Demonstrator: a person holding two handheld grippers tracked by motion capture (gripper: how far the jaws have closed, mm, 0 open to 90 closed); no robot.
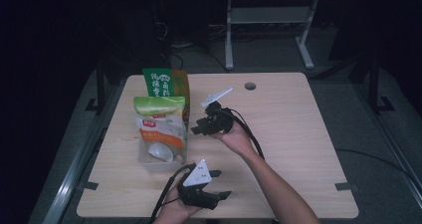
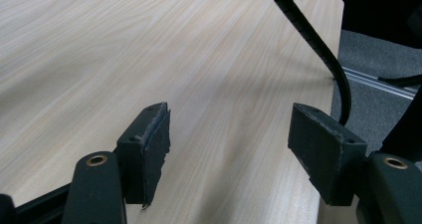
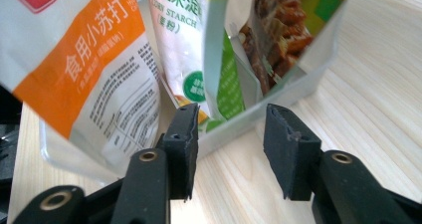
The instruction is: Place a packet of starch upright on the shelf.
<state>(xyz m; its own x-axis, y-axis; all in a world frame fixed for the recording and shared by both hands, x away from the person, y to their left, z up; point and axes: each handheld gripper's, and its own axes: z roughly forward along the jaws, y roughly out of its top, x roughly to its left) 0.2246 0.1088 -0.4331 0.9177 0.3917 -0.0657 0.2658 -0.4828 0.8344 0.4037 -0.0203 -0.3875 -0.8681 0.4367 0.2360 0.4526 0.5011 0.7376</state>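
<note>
A clear plastic bin (image 1: pixel 164 165) on the table's left half holds upright bags. In the right gripper view the bin wall (image 3: pixel 293 87) stands close ahead, with an orange-and-white bag (image 3: pixel 84 69), a white-and-green starch bag (image 3: pixel 184 40) and a bag showing brown food (image 3: pixel 278 30). My right gripper (image 3: pixel 229 149) is open, its jaws pointing at the bin's wall below the starch bag, with nothing between the pads. In the high view it (image 1: pixel 195 129) sits just right of the bin. My left gripper (image 2: pixel 229 149) is open over bare wood, near the front edge (image 1: pixel 220 184).
The light wooden table (image 1: pixel 288 124) has a round cable hole (image 1: pixel 250 86) at the back. The right gripper's black cable (image 2: pixel 318 40) crosses above the tabletop. Table legs and dark floor lie beyond; the table's right edge (image 2: pixel 333 84) drops to grey floor.
</note>
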